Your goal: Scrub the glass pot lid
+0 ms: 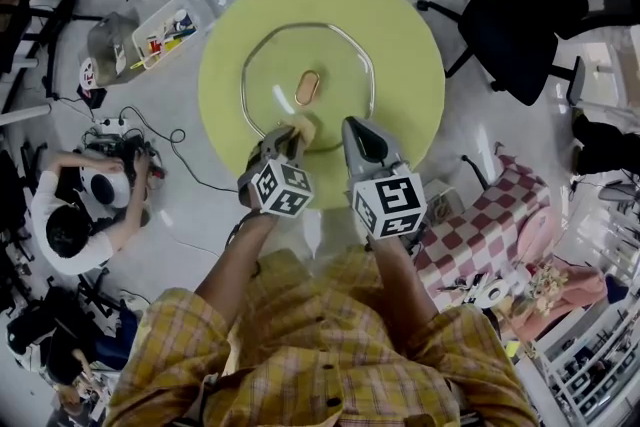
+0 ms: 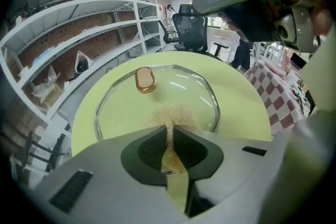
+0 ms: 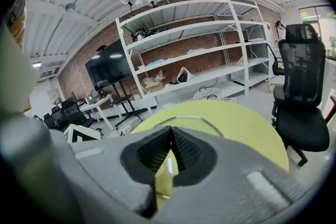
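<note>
- The left gripper (image 2: 169, 132) has its jaws closed tight on a tan sponge (image 2: 176, 113), which presses on the near part of the glass lid (image 1: 335, 55).
- The lid lies flat in the middle of the round green surface (image 1: 415, 85), with its amber knob (image 1: 307, 87) facing up.
- The right gripper (image 3: 170, 134) has its jaws closed with nothing visible between them, and sits at the lid's near rim.
- Scrubbing seems to be in hand. Next, the sponge should sweep across the glass towards the knob, while the right gripper steadies the rim so the lid doesn't slide.

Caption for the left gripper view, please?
Left gripper shut on a beige scrub sponge against the clear glass pot lid on a round yellow-green table.
</note>
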